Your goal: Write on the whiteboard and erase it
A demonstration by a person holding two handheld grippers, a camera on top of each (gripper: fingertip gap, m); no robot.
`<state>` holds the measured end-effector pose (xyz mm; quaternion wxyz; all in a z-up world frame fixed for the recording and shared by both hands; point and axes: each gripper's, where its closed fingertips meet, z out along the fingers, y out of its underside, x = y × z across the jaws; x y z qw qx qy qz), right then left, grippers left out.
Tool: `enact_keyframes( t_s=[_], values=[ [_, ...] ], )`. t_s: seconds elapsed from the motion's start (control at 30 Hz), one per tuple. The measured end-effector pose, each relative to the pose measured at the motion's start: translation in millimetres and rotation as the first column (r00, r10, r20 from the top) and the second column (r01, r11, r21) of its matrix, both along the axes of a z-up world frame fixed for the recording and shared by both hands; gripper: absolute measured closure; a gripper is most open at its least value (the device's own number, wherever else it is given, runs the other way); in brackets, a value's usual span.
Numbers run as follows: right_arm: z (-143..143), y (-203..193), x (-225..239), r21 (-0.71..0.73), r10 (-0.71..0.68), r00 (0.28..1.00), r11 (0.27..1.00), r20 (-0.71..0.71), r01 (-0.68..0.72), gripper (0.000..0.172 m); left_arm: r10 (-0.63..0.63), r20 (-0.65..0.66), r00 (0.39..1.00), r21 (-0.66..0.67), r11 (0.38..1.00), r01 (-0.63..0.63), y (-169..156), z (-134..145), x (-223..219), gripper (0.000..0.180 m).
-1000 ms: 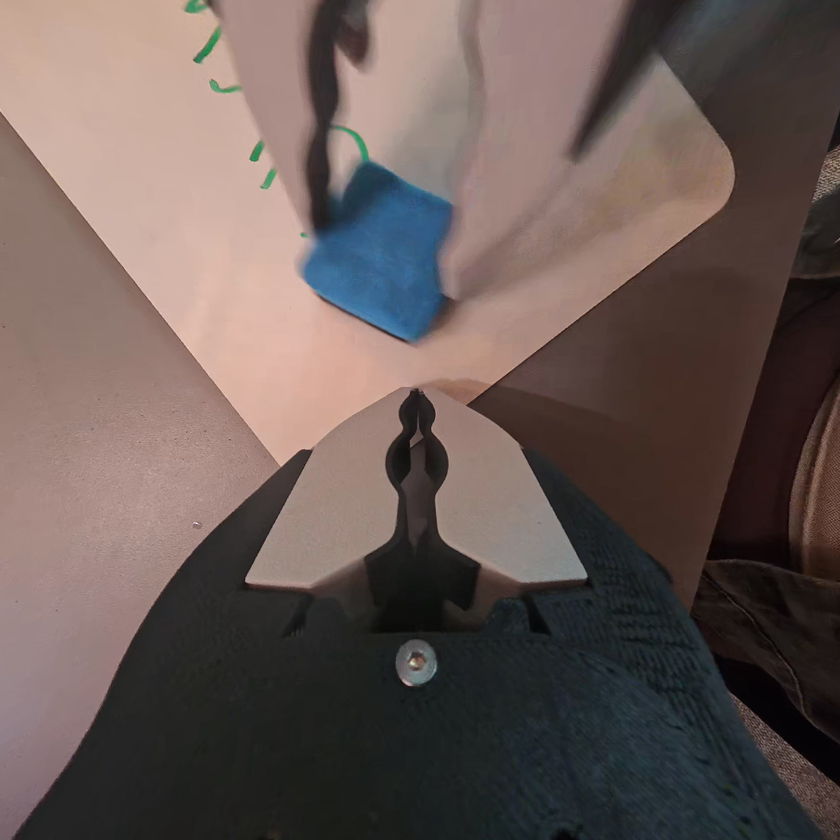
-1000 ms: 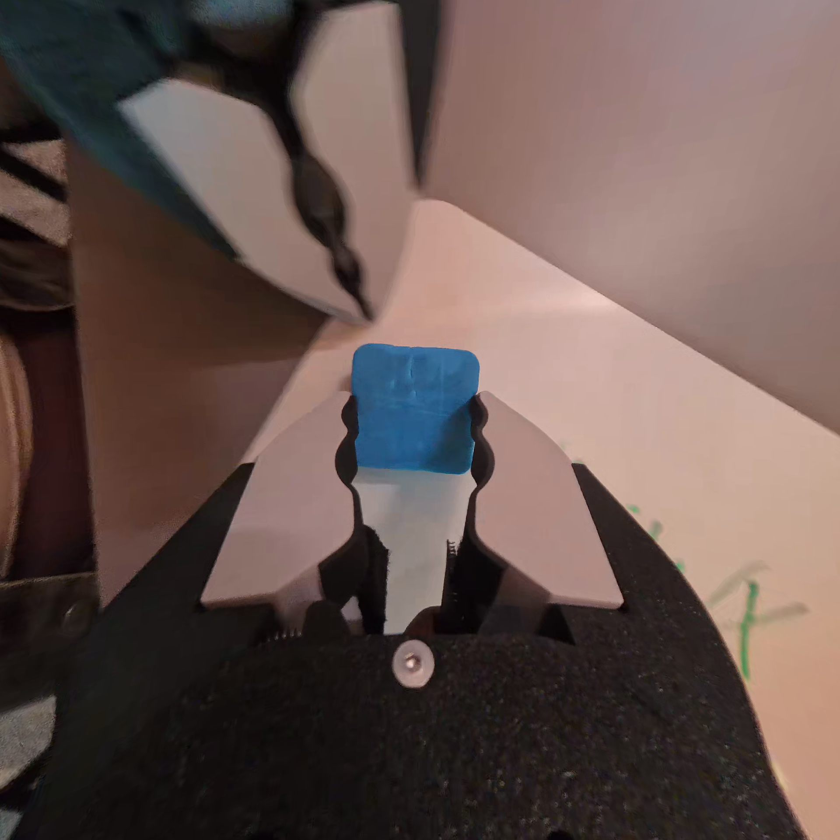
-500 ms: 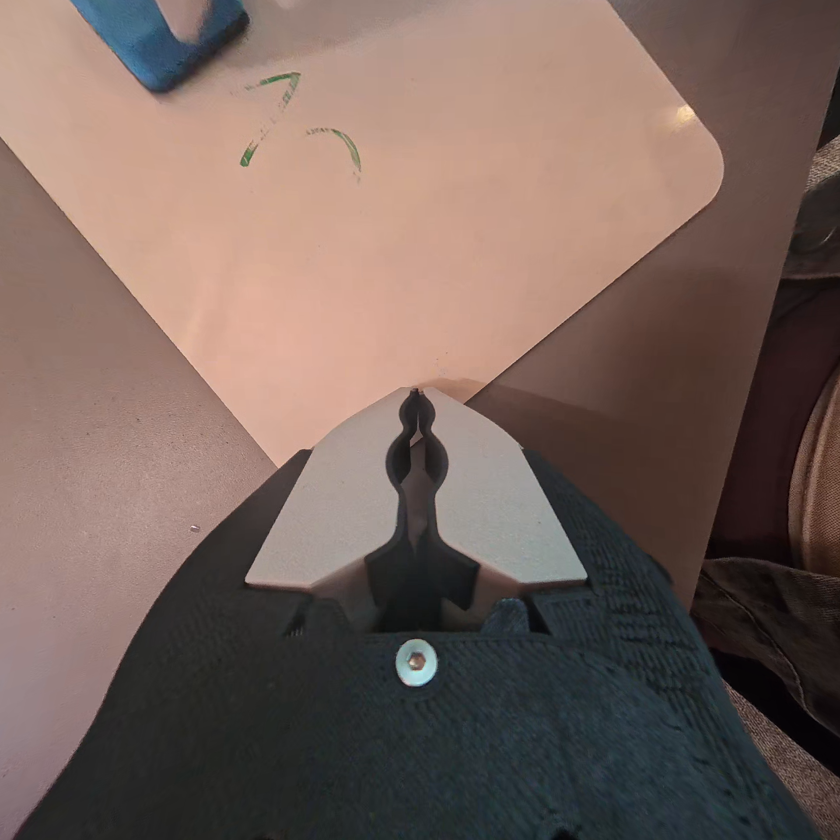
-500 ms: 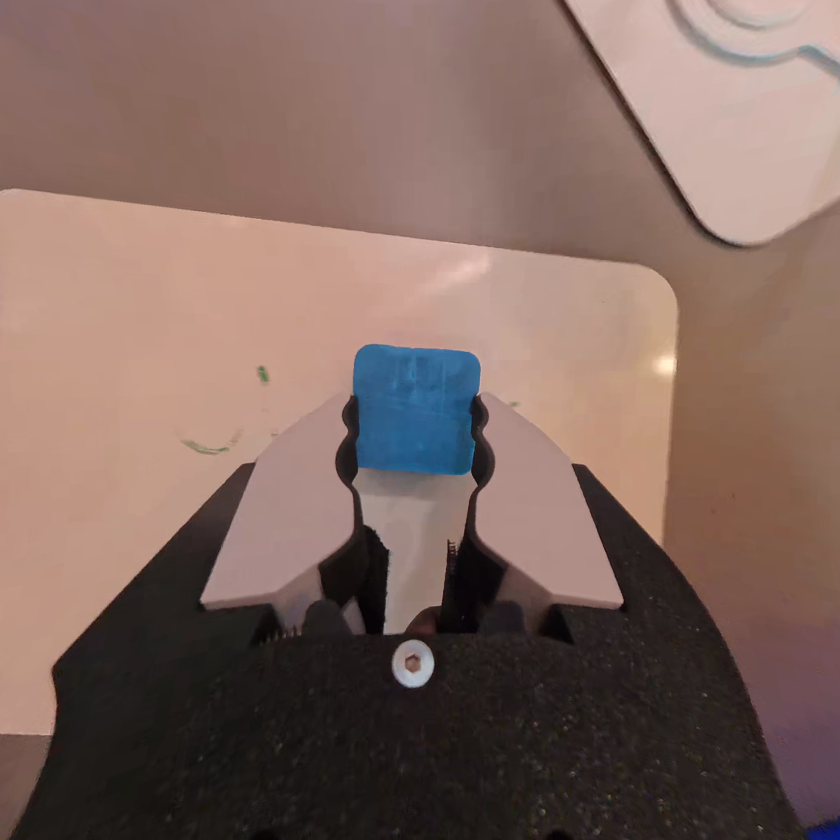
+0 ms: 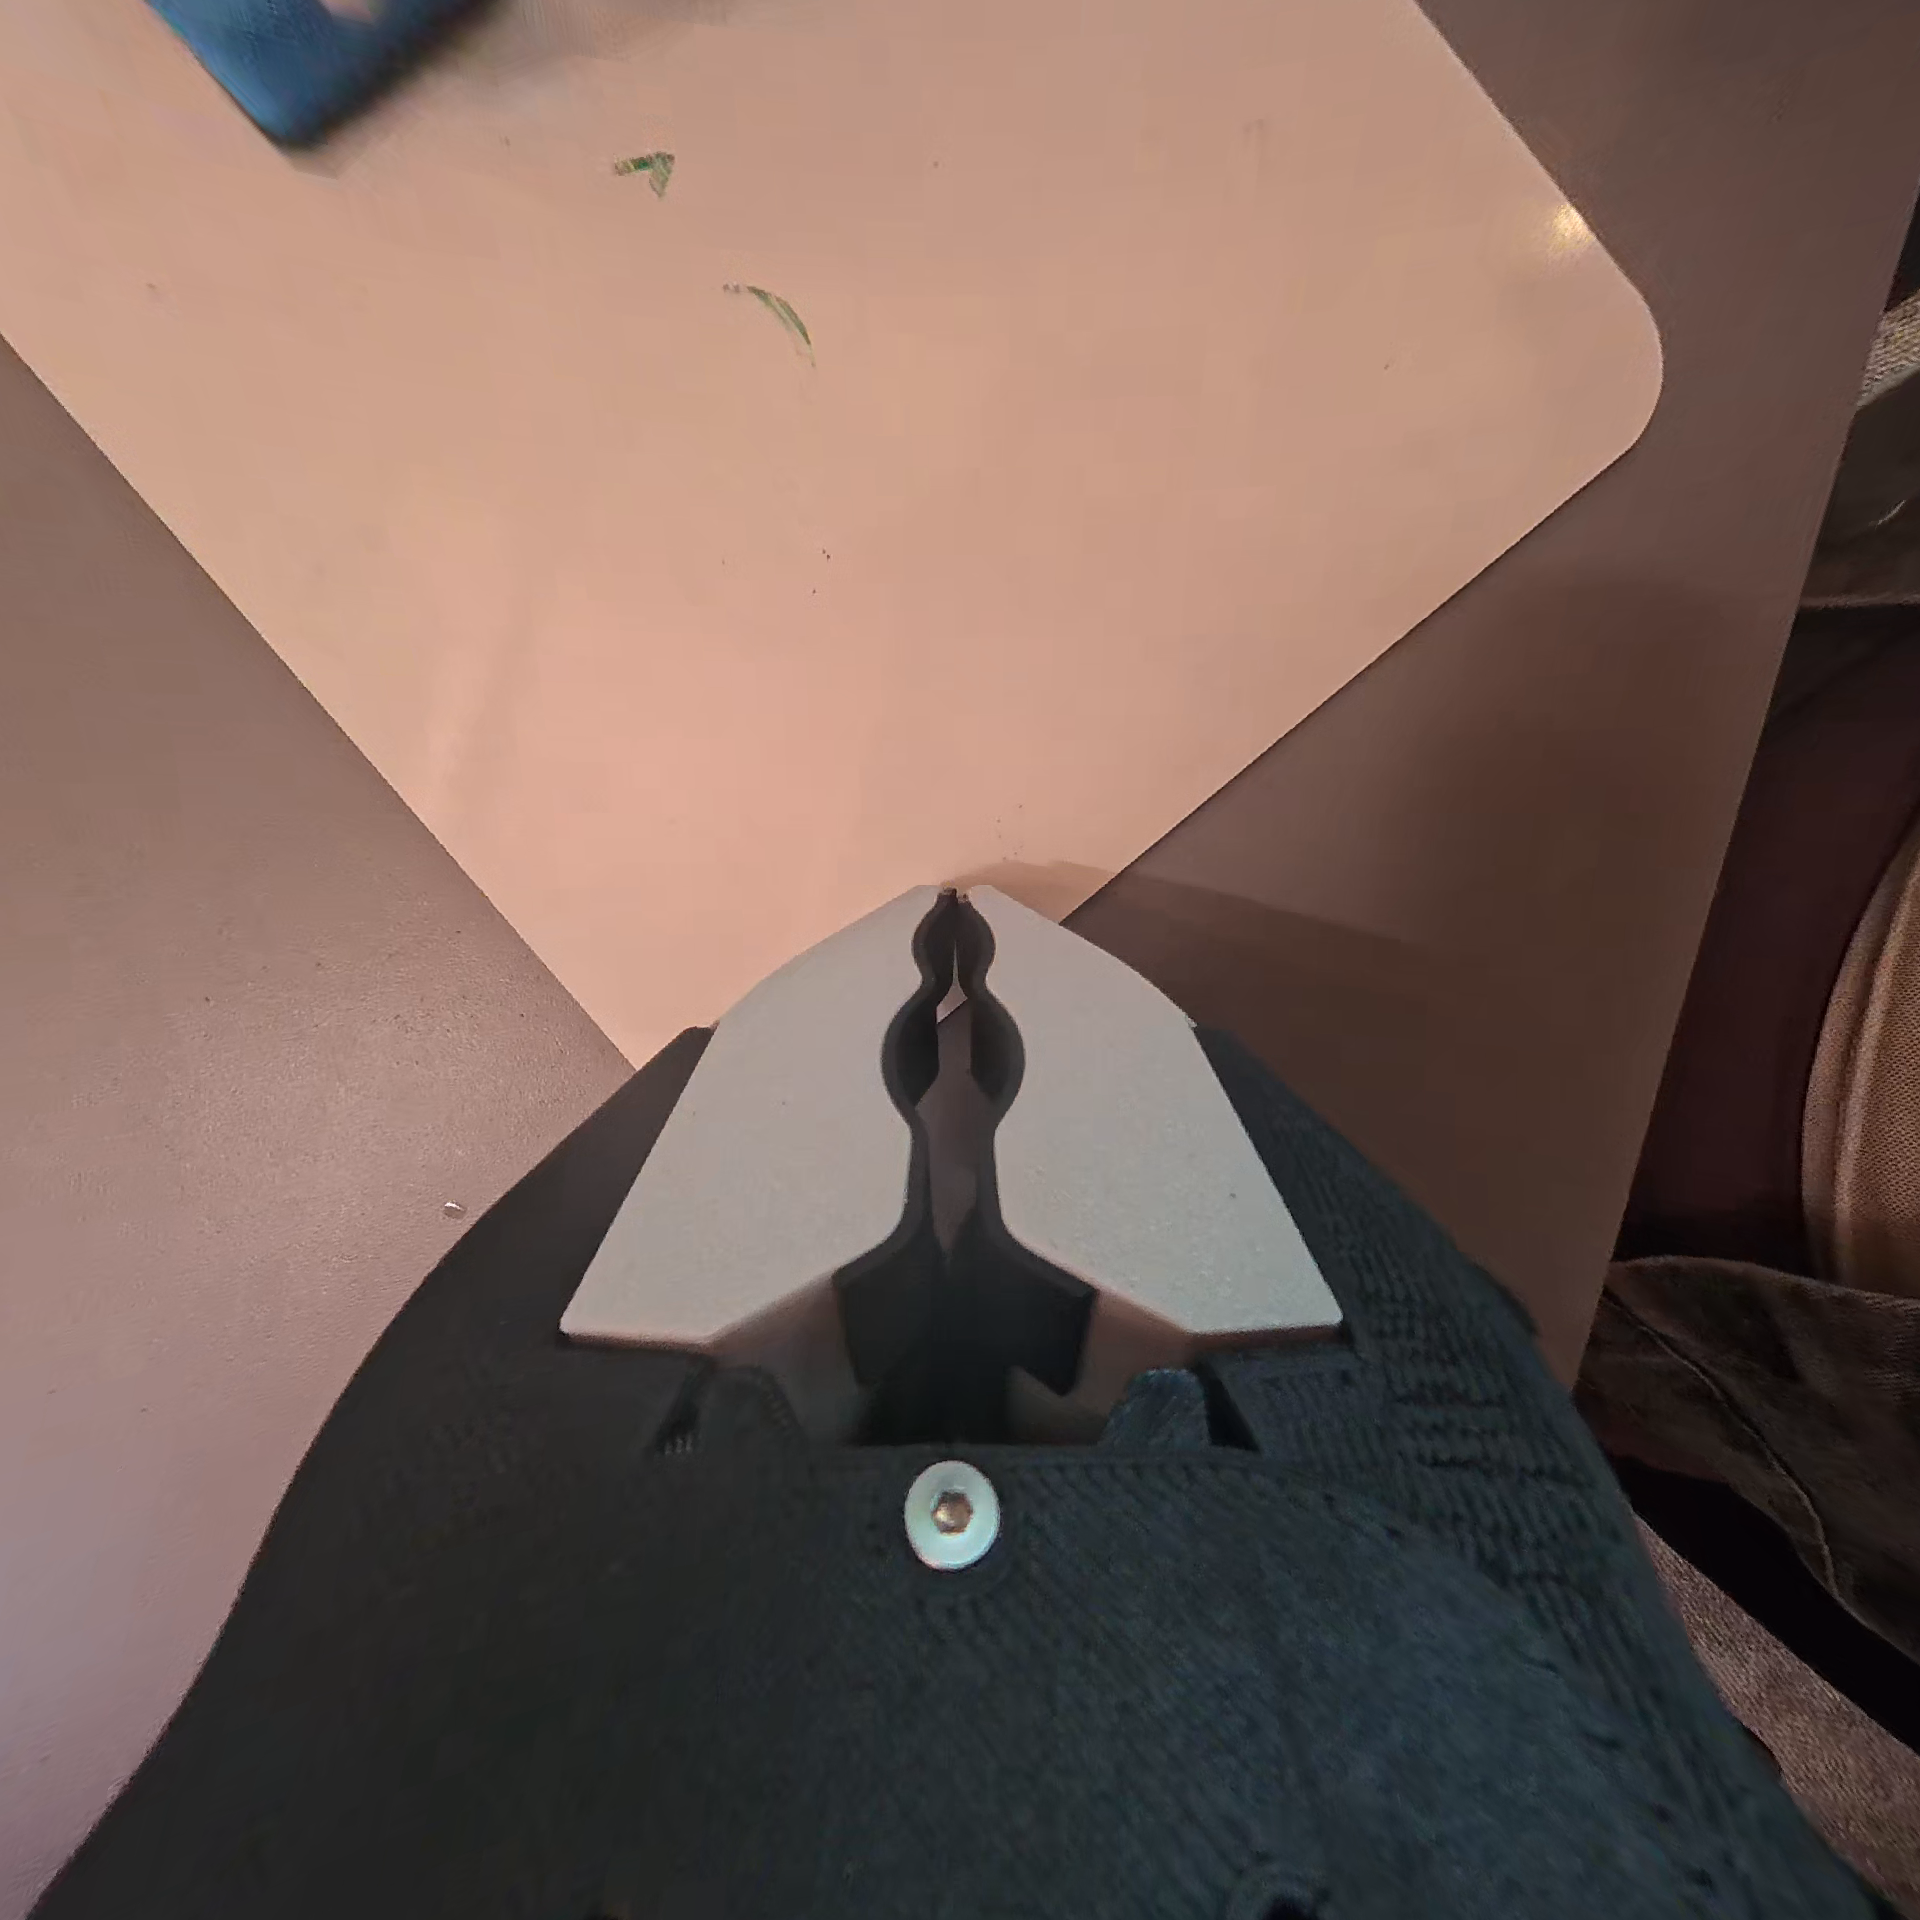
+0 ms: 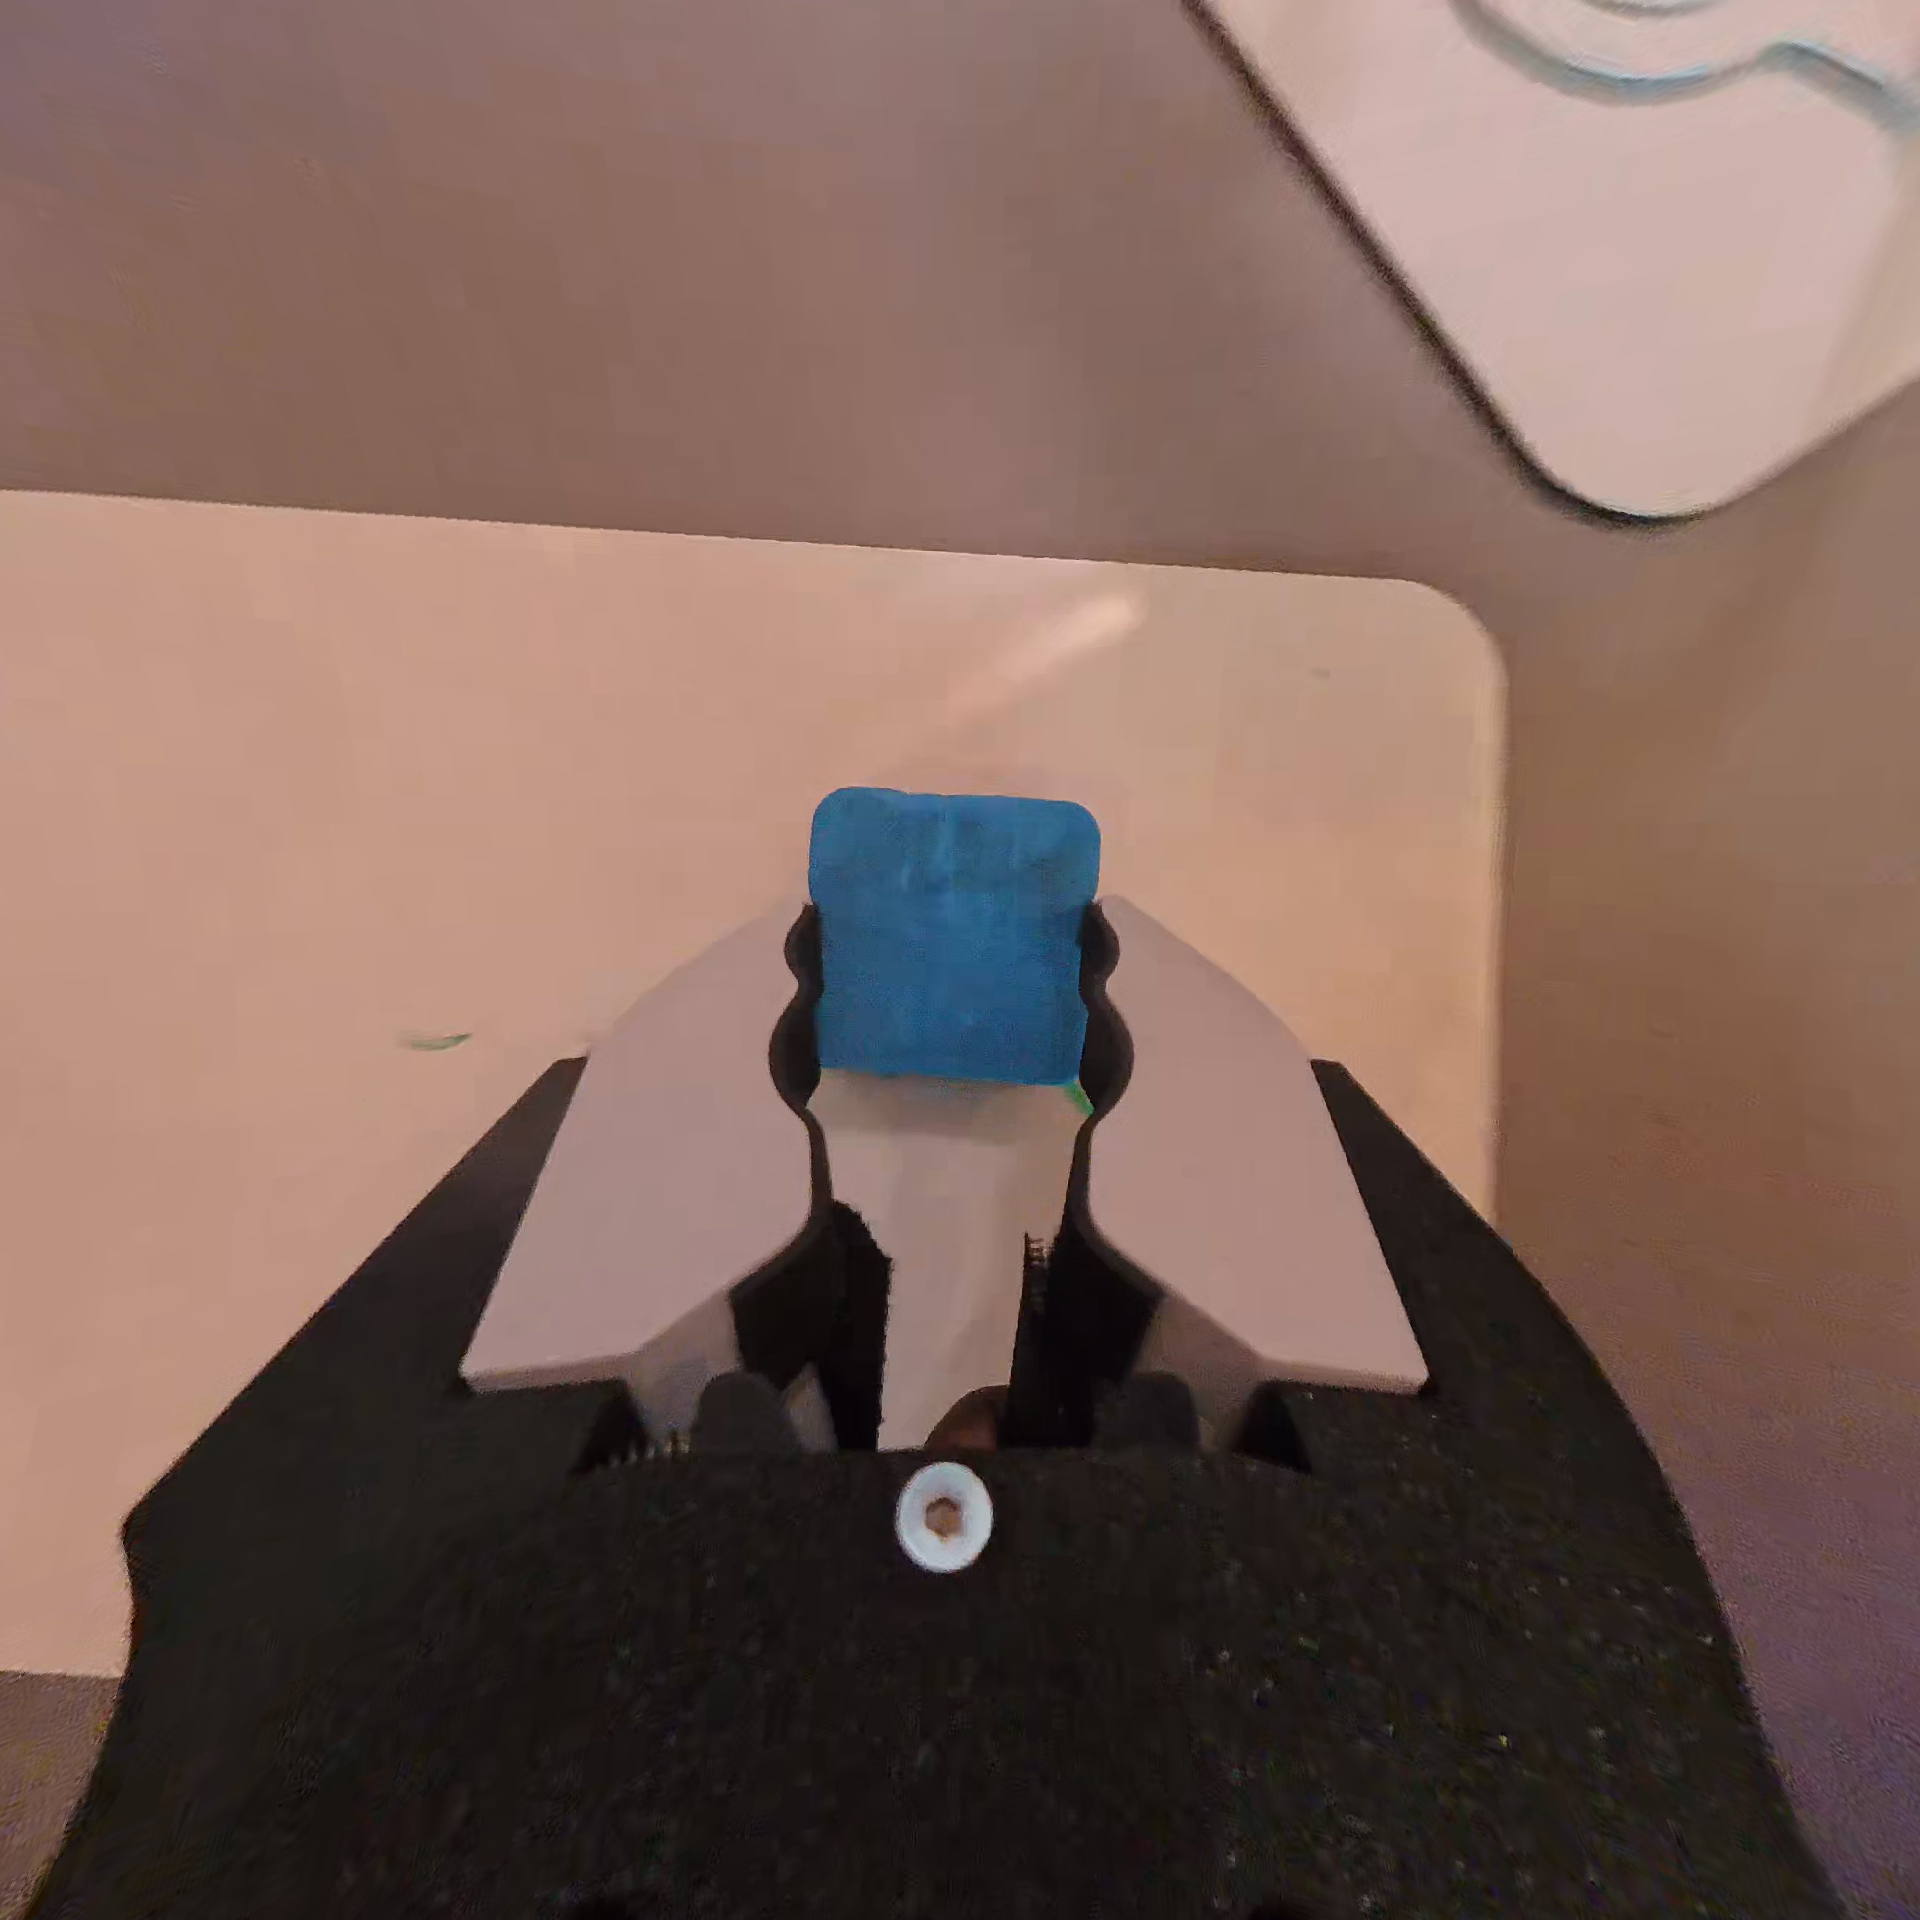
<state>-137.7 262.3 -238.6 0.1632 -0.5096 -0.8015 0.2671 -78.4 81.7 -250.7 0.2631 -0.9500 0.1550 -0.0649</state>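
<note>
The whiteboard (image 5: pixel 935 571) lies flat on the brown table (image 5: pixel 208 1039); it also shows in the right wrist view (image 6: pixel 416 779). Two faint green marks (image 5: pixel 774 312) remain on it, and one shows in the right wrist view (image 6: pixel 436 1040). My left gripper (image 5: pixel 954 896) is shut with nothing in it, and its tips rest at the board's near corner. My right gripper (image 6: pixel 951 925) is shut on the blue eraser (image 6: pixel 951 935), both pads pressed on its sides, held against the board. The eraser also shows at the top left of the left wrist view (image 5: pixel 301 62).
A second white board or tray (image 6: pixel 1662 260) lies on the table beyond the whiteboard's far right corner. Dark cloth and a person's clothing (image 5: pixel 1849 1039) sit past the table edge on the right of the left wrist view.
My right gripper swept the eraser across the board from near my left gripper to the far side. Most green writing has been wiped away. My left gripper has stayed still and shut.
</note>
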Motion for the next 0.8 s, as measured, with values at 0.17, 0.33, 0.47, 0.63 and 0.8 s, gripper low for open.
enact_keyframes(
  t_s=[0.17,0.33,0.47,0.63,0.8],
  values=[
    [2,-72,44,-0.016,0.207,0.978,0.978,-0.013,-0.207,0.123,-0.01,-0.008,1.0,-0.001,1.0,0.01,0,0,0,0.179],
    [0,60,8,0.018,-0.176,0.984,0.984,-0.012,0.176,0.123,-0.011,-0.007,1.0,-0.008,1.0,0.011,0,0,0,0.179],
    [1,11,23,-0.007,-0.064,0.998,0.998,-0.009,0.064,0.123,0.004,-0.005,1.0,0.008,1.0,-0.003,1,0,0,0.179],
    [2,-137,79,-0.028,0.307,0.951,0.951,-0.046,-0.309,0.123,0.0,0.009,1.0,0.01,1.0,0.0,3,0,-1,0.179],
    [2,-69,32,0.0,0.182,0.983,0.983,-0.028,-0.182,0.123,-0.007,-0.007,1.0,-0.004,1.0,0.007,3,0,-1,0.179]
  ],
)
